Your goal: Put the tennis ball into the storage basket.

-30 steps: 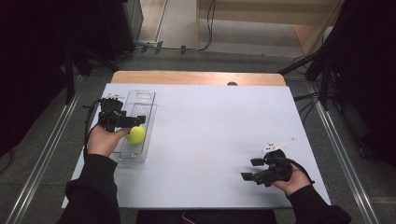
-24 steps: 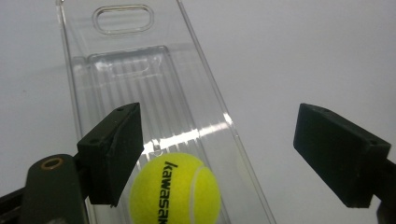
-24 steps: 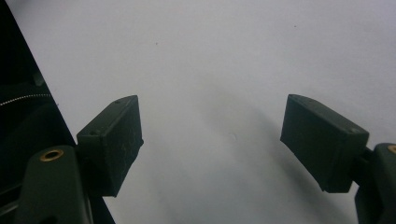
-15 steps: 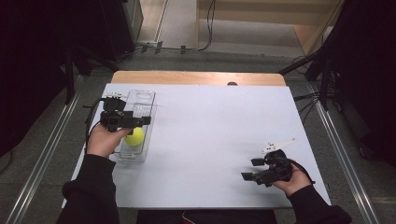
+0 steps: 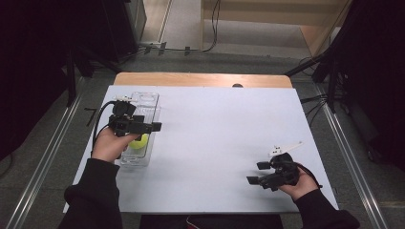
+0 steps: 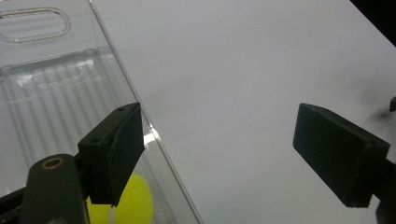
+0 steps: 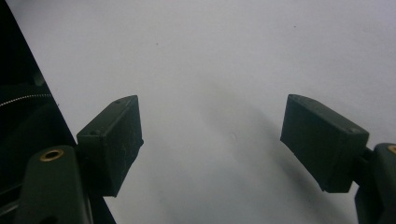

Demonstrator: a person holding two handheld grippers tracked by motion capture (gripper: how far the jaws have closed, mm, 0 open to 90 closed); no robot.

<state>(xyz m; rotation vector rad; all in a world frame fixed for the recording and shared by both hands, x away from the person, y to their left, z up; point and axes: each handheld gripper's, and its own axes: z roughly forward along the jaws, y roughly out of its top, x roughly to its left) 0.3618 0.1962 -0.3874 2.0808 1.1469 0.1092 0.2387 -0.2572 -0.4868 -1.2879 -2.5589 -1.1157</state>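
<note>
The yellow ball (image 5: 139,141) lies in the clear plastic tray (image 5: 145,102) at about nine o'clock on the white table (image 5: 219,129), seemingly stowed there so it cannot roll; the left claw (image 5: 154,127) hangs just above it, jaws apart with nothing between them, one jaw over the tray, the other over bare table, pointing toward three o'clock from a level wrist; the right claw (image 5: 255,173), at about four o'clock, rests low, parked, jaws apart and empty, aimed toward nine o'clock.
</note>
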